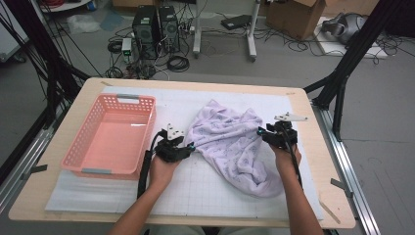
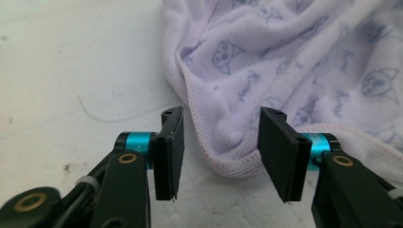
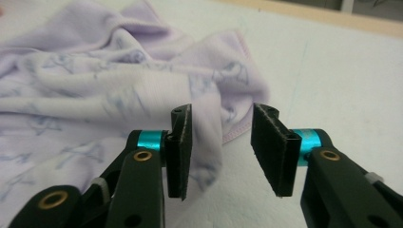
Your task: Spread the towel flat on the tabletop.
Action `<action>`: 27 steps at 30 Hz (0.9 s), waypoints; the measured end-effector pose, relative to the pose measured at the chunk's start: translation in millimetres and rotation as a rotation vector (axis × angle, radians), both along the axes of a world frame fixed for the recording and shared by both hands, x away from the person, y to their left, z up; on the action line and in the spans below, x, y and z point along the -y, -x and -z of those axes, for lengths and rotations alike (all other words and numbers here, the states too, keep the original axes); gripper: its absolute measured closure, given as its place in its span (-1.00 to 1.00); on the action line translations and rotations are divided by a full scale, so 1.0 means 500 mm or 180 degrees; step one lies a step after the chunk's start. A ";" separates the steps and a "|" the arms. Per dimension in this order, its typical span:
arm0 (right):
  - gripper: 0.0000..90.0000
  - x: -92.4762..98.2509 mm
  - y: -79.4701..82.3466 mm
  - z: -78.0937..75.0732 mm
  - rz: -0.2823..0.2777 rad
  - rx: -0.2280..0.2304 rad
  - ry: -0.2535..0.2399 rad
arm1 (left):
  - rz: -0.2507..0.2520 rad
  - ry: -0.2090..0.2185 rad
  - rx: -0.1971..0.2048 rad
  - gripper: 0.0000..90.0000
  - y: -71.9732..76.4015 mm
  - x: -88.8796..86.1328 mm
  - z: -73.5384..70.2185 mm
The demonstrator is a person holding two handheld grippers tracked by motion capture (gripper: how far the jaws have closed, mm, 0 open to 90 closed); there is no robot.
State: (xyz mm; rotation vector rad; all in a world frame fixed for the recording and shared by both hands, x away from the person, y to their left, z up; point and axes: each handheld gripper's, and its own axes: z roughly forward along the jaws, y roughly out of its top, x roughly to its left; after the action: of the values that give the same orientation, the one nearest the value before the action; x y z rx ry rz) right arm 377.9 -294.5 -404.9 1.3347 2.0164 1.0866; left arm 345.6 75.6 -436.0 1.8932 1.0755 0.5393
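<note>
A crumpled lilac towel [image 1: 235, 142] with a small blue print lies on the white mat [image 1: 195, 193] in the middle of the table. My left gripper [image 1: 188, 147] is at its left edge. In the left gripper view the jaws [image 2: 223, 152] stand open with the hemmed corner of the towel [image 2: 285, 61] lying between them, untouched by the pads. My right gripper [image 1: 261, 132] is at the towel's right edge. In the right gripper view the gripper [image 3: 222, 147] is open, and a fold of the towel [image 3: 95, 95] hangs against the left pad [image 3: 180, 147].
A pink plastic basket [image 1: 73, 147] with nothing in it stands on the left of the mat, close to my left hand. The wooden table edge [image 1: 323, 147] runs just right of my right hand. Black frame posts, cables and computers stand beyond the table.
</note>
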 end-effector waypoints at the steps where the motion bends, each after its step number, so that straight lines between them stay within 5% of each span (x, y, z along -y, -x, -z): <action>1: 0.28 0.006 0.010 -0.006 -0.0025 0.0068 0.0019 | -0.0002 0.0064 0.0036 0.13 0.003 -0.001 -0.004; 4: 0.23 0.025 0.041 -0.013 -0.0101 0.0108 0.0070 | 0.0061 0.0171 0.0079 0.10 0.007 -0.002 -0.011; 10: 0.11 0.070 0.099 0.005 -0.0172 0.0089 -0.0054 | 0.0523 0.0262 0.0028 -0.01 0.011 0.018 -0.006; 16: 0.08 0.105 0.139 0.031 -0.0239 0.0094 -0.0232 | 0.0679 0.0438 -0.0065 -0.06 0.012 0.042 -0.005; 19: 0.06 0.106 0.139 0.033 -0.0277 0.0050 -0.0132 | 0.0750 0.0441 -0.0133 -0.06 0.015 0.068 -0.003; 23: 0.06 0.096 0.136 0.032 -0.0323 0.0053 -0.0197 | 0.0775 0.0125 -0.0167 -0.08 0.016 0.117 0.007; 27: 0.06 0.085 0.132 0.036 -0.0394 0.0022 -0.0161 | 0.0850 0.0023 -0.0212 -0.07 0.019 0.160 0.017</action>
State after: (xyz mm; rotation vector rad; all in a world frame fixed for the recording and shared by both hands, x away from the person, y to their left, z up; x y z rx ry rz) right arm 311.9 -336.8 -422.9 1.2426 2.1030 1.2026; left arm 336.3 -4.4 -444.4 2.0203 0.8463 0.3215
